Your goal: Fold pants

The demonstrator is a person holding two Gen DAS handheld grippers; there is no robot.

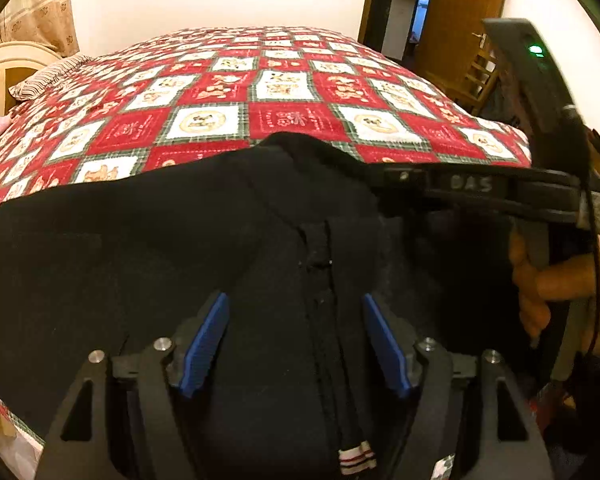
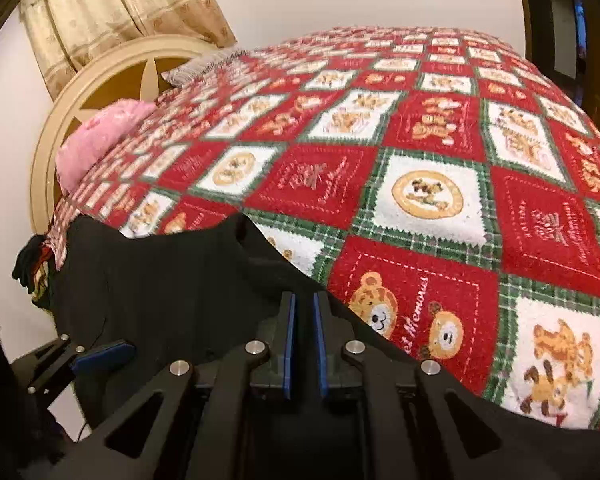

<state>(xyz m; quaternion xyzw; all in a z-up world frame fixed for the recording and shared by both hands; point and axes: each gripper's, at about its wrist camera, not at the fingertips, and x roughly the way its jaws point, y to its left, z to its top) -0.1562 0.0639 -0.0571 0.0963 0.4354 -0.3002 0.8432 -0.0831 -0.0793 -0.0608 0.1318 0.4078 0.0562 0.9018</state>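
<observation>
Black pants (image 1: 148,248) lie on the near edge of the bed; they also show in the right wrist view (image 2: 160,280). My left gripper (image 1: 296,312) is open, its blue pads (image 1: 206,344) spread either side of the centre seam, just above the fabric. A striped label (image 1: 356,458) shows at the pants' near edge. My right gripper (image 2: 304,308) is shut on a fold of the pants, its blue pads (image 2: 289,344) nearly together. The right gripper's body (image 1: 540,184) crosses the left wrist view at the right. One left finger (image 2: 100,354) shows at lower left in the right wrist view.
The bed has a red, white and green checked blanket (image 2: 440,200) with bear prints. A pink pillow (image 2: 100,140) and a striped pillow (image 1: 48,78) lie by the cream headboard (image 2: 60,128). A wooden door (image 1: 460,20) and chair stand at the far right.
</observation>
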